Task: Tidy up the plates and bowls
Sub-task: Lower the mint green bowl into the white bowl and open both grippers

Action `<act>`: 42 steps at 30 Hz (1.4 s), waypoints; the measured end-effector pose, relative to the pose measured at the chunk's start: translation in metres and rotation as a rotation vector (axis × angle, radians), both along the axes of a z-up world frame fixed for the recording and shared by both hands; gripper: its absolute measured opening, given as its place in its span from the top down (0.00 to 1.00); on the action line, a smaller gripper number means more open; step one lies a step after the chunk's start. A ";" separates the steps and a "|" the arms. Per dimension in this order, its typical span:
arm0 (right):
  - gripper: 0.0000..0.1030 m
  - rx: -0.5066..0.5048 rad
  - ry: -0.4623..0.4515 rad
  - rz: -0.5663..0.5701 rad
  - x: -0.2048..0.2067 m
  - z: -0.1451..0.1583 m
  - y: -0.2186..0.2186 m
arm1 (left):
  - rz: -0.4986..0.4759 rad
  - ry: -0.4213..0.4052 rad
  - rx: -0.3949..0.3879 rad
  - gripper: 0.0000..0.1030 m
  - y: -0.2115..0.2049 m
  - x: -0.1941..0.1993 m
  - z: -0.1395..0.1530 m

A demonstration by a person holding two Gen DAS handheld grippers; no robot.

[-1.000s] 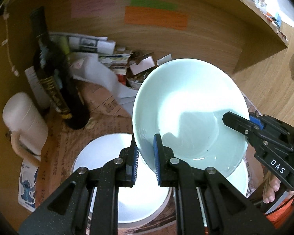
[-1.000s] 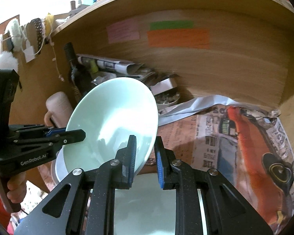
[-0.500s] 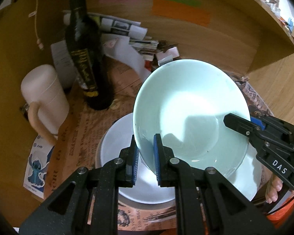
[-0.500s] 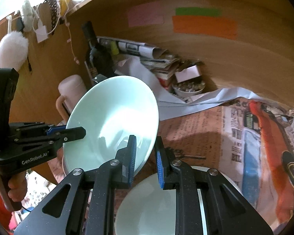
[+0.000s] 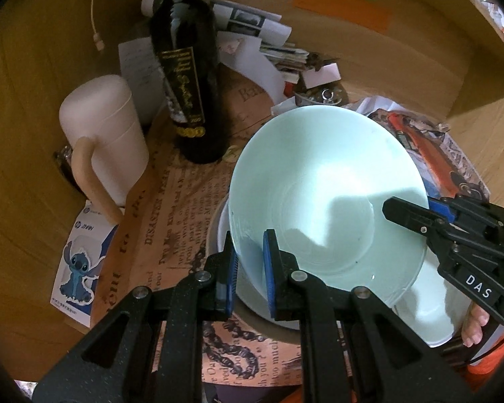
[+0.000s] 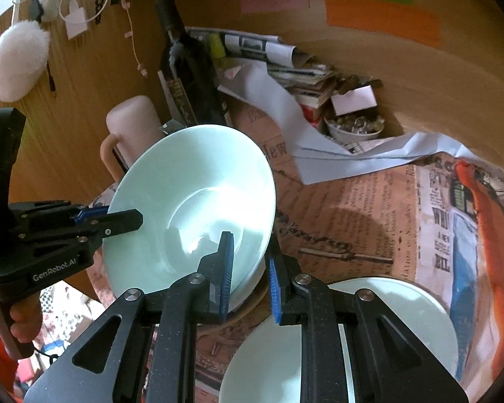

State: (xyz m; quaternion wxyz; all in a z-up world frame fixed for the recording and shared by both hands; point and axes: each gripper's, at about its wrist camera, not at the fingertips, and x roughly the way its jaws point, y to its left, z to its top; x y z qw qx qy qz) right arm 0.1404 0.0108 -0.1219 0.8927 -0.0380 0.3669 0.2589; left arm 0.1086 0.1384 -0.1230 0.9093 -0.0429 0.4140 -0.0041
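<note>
bowl: pale mint green
bottle: black, gold label
mug: pale pink
gripper pads: blue

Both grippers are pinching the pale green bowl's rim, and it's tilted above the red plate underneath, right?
Not quite: the plate under the pale green bowl is white, not red, as the left wrist view shows. Both the left gripper and the right gripper do pinch its rim.

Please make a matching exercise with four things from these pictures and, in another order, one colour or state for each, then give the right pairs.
Things:
1. bowl
2. wine bottle
3. mug
4. sticker

Colour or state:
A. dark, standing upright
B. pale pink, with a handle
C. pale green, tilted, its rim between the left tongs and between the right tongs
D. flat on the wood, with a blue cartoon figure

Pairs: 1-C, 2-A, 3-B, 4-D
</note>
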 end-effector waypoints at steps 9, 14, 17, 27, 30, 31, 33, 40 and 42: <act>0.84 -0.018 0.032 0.021 0.004 -0.011 0.011 | 0.019 0.028 0.019 0.86 0.006 -0.001 -0.010; 0.83 -0.055 0.040 0.039 0.006 -0.015 0.019 | 0.034 0.018 0.056 0.87 0.006 -0.004 -0.010; 0.82 -0.083 0.019 0.042 0.004 -0.014 0.022 | 0.038 0.020 0.075 0.86 0.006 -0.004 -0.011; 0.78 -0.143 -0.024 0.050 0.000 -0.013 0.027 | 0.034 0.022 0.085 0.85 0.005 -0.003 -0.013; 0.70 -0.154 -0.051 0.054 -0.003 -0.010 0.029 | 0.041 0.013 0.081 0.84 0.006 -0.004 -0.011; 0.65 -0.152 -0.058 0.054 -0.004 -0.009 0.030 | 0.045 0.007 0.086 0.83 0.007 -0.005 -0.010; 0.52 -0.161 -0.107 0.034 -0.007 -0.005 0.030 | 0.049 -0.007 0.086 0.77 0.008 -0.006 -0.007; 0.41 -0.138 -0.174 0.018 -0.007 0.012 0.023 | 0.070 -0.074 0.069 0.48 0.015 -0.014 0.009; 0.37 -0.118 -0.156 0.013 -0.002 0.014 0.017 | 0.063 -0.090 0.061 0.45 0.017 -0.016 0.014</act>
